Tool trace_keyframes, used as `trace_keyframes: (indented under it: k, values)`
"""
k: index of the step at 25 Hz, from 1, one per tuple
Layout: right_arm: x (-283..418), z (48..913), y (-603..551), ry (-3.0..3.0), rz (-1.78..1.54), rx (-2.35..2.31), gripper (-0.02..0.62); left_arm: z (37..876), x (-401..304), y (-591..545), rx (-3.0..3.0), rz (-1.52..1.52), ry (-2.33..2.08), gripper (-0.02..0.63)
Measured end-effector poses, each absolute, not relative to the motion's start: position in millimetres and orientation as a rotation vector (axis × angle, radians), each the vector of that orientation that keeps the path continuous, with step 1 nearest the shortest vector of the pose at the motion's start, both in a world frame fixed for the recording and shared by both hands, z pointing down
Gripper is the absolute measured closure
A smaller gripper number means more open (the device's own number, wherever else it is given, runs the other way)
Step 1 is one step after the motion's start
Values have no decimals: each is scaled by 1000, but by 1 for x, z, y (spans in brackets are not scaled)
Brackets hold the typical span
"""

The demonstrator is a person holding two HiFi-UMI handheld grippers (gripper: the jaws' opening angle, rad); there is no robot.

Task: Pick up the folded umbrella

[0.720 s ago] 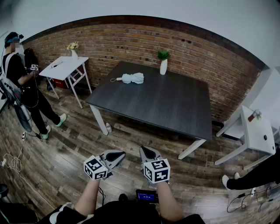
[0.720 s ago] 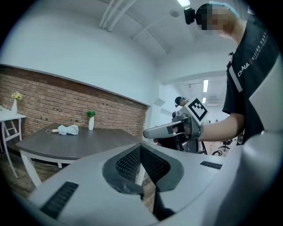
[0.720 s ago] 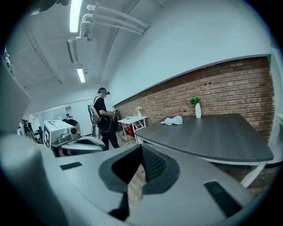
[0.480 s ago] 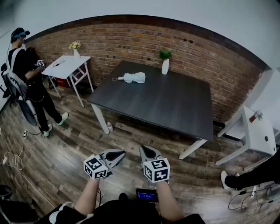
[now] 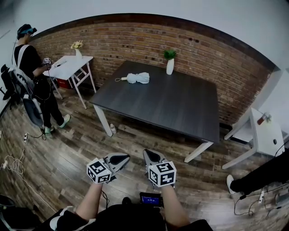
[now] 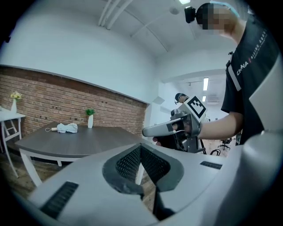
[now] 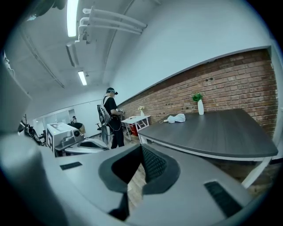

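Counter: dark counter (image 5: pixel 176 106) is standing on plank floor (image 5: pixel 67 149).
Lying on it: folded umbrella (image 5: pixel 137 78), far-left corner.
Standing on it: white vase (image 5: pixel 170 66), far edge.

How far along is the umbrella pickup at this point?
Done: nothing. The folded umbrella lies untouched on the far corner of the dark table. In hand: nothing; the left tool and right tool are shut, empty and short of the table. Remaining: approach, open, grasp, lift.

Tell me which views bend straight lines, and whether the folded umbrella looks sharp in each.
Head view: strong fisheye, the brick wall arcs, the folded umbrella is small but sharp. Left gripper view: round black border, lines bend less, umbrella tiny yet clear. Right gripper view: same round border, the ceiling lamp glares, umbrella clear.
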State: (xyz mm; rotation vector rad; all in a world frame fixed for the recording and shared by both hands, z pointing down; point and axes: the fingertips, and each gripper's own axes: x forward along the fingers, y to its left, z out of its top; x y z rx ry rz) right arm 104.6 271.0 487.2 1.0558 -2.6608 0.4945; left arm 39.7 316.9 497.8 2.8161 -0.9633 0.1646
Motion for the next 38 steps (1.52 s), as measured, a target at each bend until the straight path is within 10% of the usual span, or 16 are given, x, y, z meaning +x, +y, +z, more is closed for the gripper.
trace_keyframes:
  k: [38]
  values:
    - [142, 528, 230, -2609, 587, 999, 588, 529, 57, 286, 2664, 198, -1106, 603]
